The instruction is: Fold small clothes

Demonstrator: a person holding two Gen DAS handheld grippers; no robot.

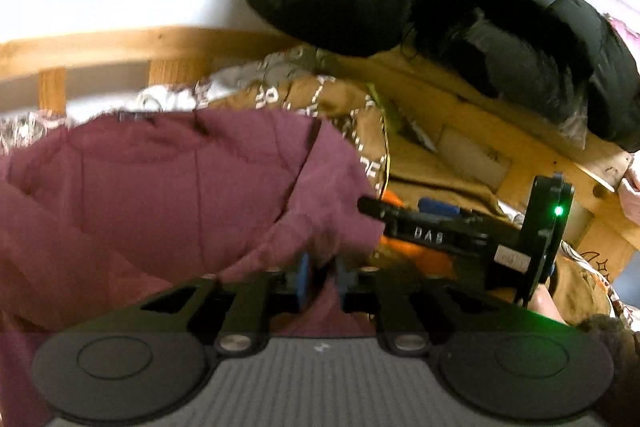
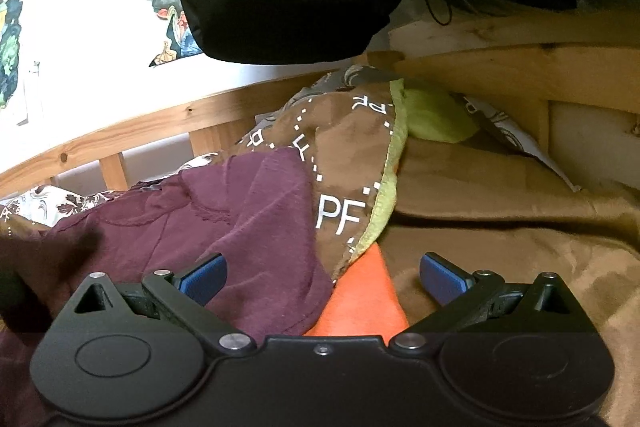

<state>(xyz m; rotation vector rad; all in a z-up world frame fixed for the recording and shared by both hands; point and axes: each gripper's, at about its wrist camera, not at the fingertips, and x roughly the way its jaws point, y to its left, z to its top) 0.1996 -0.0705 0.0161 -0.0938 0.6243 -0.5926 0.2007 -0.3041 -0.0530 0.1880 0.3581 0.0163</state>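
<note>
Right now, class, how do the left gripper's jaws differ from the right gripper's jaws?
The left gripper has its jaws nearly together; the right gripper has them spread wide. Maroon garment fills the left's narrow gap; the right's spans maroon, orange cloth and brown blanket. Both have blue pads.

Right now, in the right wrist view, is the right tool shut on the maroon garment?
No, the right tool stands wide open, its blue pads apart above the maroon garment and an orange cloth, gripping neither.

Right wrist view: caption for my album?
Open right gripper hovers over maroon garment and orange cloth on a brown blanket.
</note>
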